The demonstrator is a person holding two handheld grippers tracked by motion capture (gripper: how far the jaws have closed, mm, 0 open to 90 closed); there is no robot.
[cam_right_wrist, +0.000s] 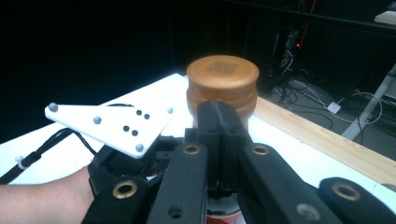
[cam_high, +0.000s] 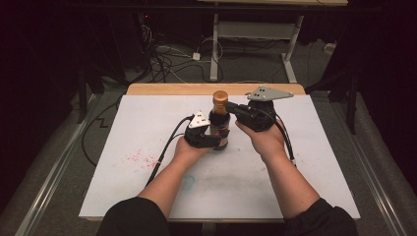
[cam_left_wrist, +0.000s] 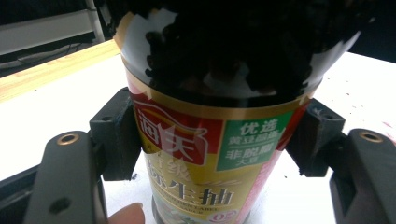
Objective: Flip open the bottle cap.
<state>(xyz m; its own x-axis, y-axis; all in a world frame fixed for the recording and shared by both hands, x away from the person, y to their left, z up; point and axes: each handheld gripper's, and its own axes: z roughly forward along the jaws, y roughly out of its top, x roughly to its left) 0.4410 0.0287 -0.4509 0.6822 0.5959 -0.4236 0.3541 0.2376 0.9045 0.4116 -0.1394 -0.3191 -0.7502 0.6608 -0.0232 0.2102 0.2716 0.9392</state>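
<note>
A dark sauce bottle [cam_high: 220, 132] with a red and yellow label [cam_left_wrist: 205, 154] stands upright in the middle of the white table [cam_high: 147, 123]. Its round orange-brown cap [cam_high: 220, 96] [cam_right_wrist: 222, 77] is on. My left gripper [cam_high: 216, 138] [cam_left_wrist: 215, 136] is shut on the bottle's body, one pad on each side of the label. My right gripper [cam_high: 231, 106] [cam_right_wrist: 219, 116] comes from the right at neck height. Its jaws are pressed together with nothing between them, and their tips sit against the lower edge of the cap.
Red specks [cam_high: 140, 158] stain the table at the left. A wooden strip [cam_high: 172, 89] runs along its far edge. Beyond it lie floor cables [cam_high: 167, 59] and another table's white frame [cam_high: 255, 29]. The left gripper's grey plate [cam_right_wrist: 112, 123] sits close beside my right jaws.
</note>
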